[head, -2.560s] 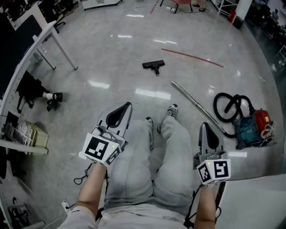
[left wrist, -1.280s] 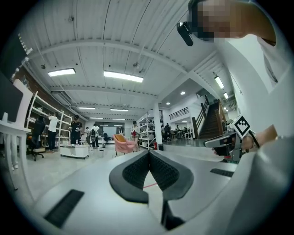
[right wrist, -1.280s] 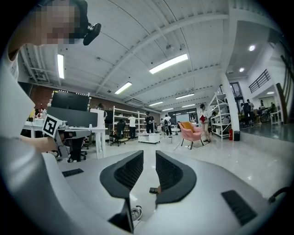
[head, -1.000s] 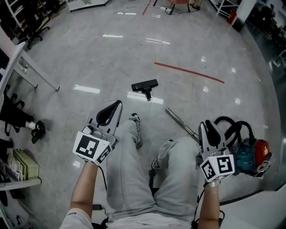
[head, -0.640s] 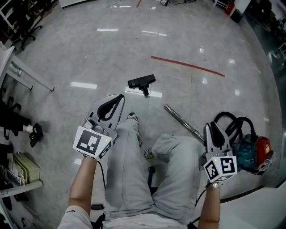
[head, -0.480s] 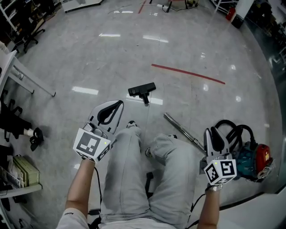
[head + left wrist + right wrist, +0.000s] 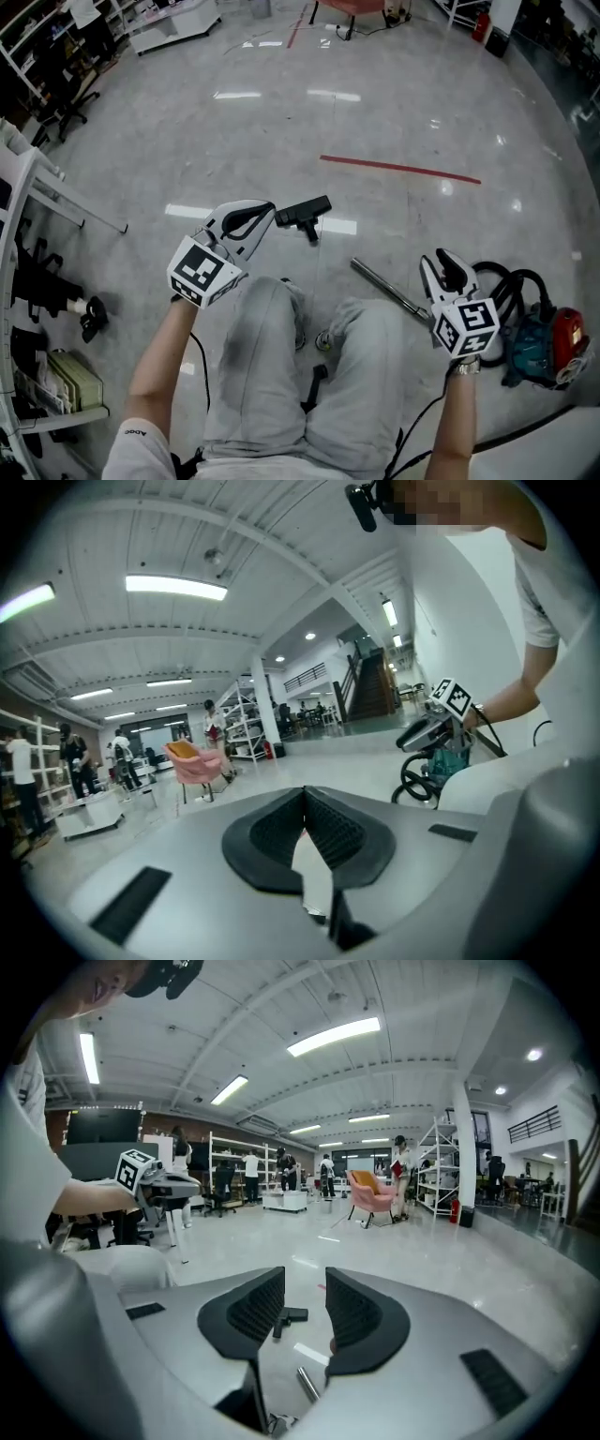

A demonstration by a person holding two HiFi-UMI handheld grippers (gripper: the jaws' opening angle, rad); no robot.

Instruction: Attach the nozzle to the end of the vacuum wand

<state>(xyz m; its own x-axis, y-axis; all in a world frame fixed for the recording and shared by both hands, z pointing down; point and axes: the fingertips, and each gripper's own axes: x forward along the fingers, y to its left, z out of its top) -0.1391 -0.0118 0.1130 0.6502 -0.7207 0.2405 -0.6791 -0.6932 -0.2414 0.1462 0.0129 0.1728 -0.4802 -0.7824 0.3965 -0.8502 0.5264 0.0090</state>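
Vacuum cleaner [image 7: 544, 342] lies on the floor at right. Wand [image 7: 389, 289] lies beside it, free end bare. Nozzle [image 7: 305, 212] lies apart, unattached. The person has closed in on both; pickup is judged imminent.

Left gripper [image 7: 262, 212], just beside the nozzle: jaws together, empty. Right gripper [image 7: 441, 260], near the wand: jaws apart, just opened further, nothing between.

Containers: 0 involved.

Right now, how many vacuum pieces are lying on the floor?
3. The black nozzle lies past the left gripper, the metal wand beside the right knee, and the vacuum body with its hose at far right. More may be out of view.
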